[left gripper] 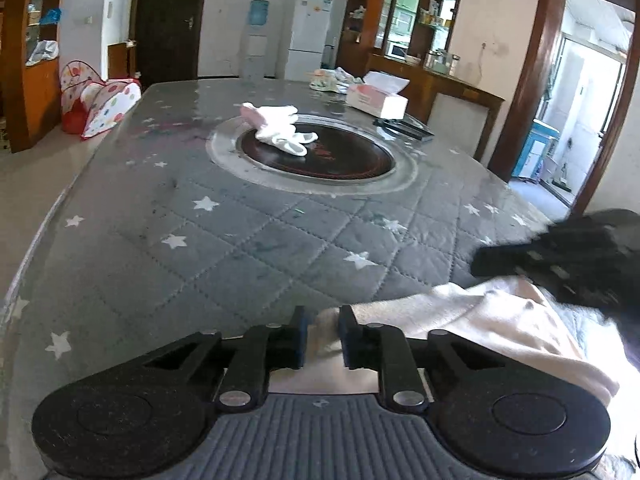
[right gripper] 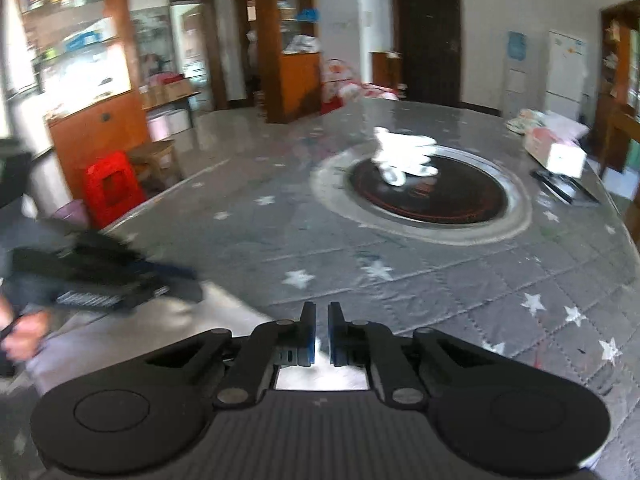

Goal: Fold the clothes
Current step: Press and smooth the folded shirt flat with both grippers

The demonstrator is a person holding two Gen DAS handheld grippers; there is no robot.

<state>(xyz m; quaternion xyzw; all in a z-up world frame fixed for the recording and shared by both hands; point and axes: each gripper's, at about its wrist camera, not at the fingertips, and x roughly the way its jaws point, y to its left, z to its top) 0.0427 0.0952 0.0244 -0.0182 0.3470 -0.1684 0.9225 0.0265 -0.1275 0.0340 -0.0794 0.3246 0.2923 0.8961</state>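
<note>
Pale pink cloth, a garment point(left gripper: 492, 320), lies at the near table edge, around 3 o'clock in the left wrist view. Left gripper point(left gripper: 323, 334): jaws narrow, a cloth edge between the pads; real pinch or not, cannot tell. Right gripper point(right gripper: 319, 330): jaws nearly closed, white fabric showing in the gap; grip uncertain, view blurred. Garment looks bunched, no clean fold visible; judged early in the task, most folding left. Quilted grey star-print table cover point(left gripper: 248, 240) gives open room from 10 to 1 o'clock. Farther, at 12 o'clock, white gloves point(left gripper: 282, 128) sit on the round black hotplate point(left gripper: 344, 160). Tissue box point(left gripper: 376, 100) at 1 o'clock. Table edge curves close at 9 o'clock.
</note>
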